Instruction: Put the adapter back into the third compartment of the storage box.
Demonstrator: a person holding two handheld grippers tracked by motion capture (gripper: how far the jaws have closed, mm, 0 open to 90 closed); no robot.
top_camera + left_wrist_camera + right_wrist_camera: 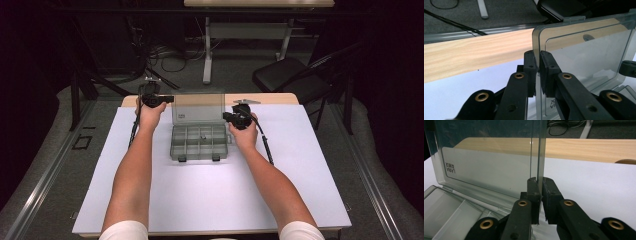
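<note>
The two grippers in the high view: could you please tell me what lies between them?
In the high view, the organizer box's raised clear lid spans the stretch between the left gripper and the right gripper; each is shut on a side edge.

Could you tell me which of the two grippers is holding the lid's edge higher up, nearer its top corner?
The left gripper: it pinches the lid by the top corner, while the right gripper clamps the opposite edge lower, nearer the hinge.
</note>
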